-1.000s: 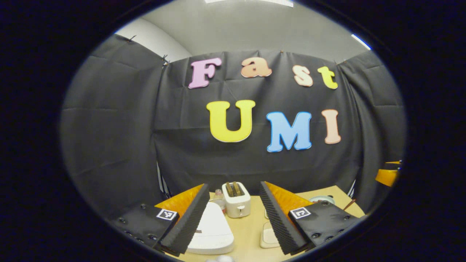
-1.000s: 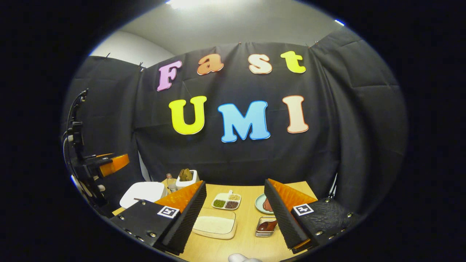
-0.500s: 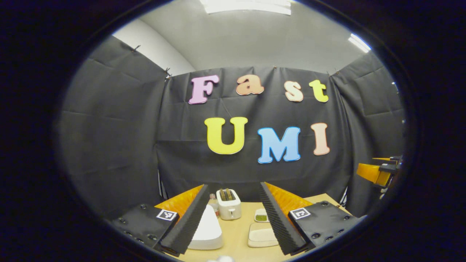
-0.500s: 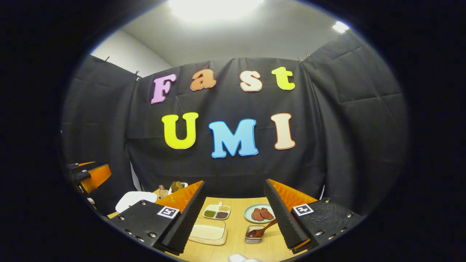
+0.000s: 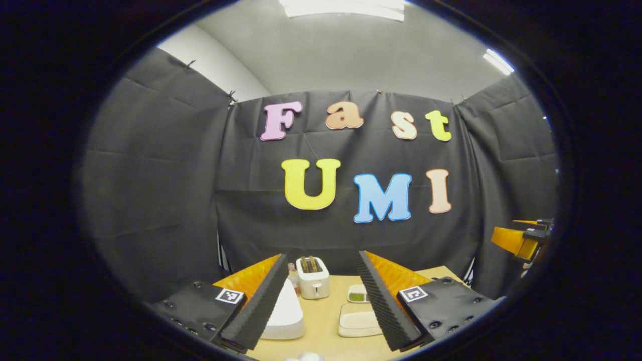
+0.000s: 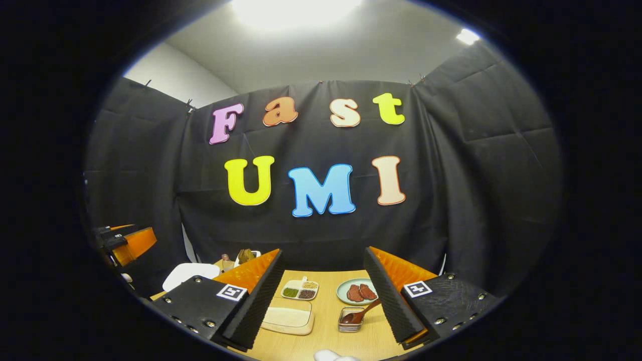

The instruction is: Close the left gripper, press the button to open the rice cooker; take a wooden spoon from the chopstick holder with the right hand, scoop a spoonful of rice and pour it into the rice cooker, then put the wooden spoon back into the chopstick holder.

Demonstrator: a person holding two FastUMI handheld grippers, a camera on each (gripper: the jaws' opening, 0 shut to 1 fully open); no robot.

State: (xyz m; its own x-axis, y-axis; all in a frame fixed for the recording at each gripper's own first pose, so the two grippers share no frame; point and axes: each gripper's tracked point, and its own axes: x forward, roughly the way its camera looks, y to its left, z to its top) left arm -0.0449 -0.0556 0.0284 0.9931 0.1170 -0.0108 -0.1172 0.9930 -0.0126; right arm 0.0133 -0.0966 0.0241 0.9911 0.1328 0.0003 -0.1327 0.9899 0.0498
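Wood is stiff and light, so the spoon point(image 6: 362, 313) should be easy to lift. It leans in a small clear holder point(image 6: 350, 321) on the table point(image 6: 328, 335), its bowl down inside and its thin handle sticking up and to the right. We judge the handle is the place to grab, up near its free end. It is smooth and narrow, so it may slip or turn if we pinch it softly.

Our right claw point(image 6: 323, 296) is wide open and holds nothing. It hangs above the table, and the holder sits between its fingers, nearer the right one.

Our left claw point(image 5: 321, 296) is wide open too, with nothing in it. The white cooker point(image 5: 286, 315) sits just by its left finger. Its lid is down. We cannot see the button from here, and a shut lid fits both a cooker waiting to be opened and one that is shut again.

The rice tray point(image 6: 290, 319) lies flat, to the left of the holder. Rice is loose and will spill, so a full spoon must stay level.
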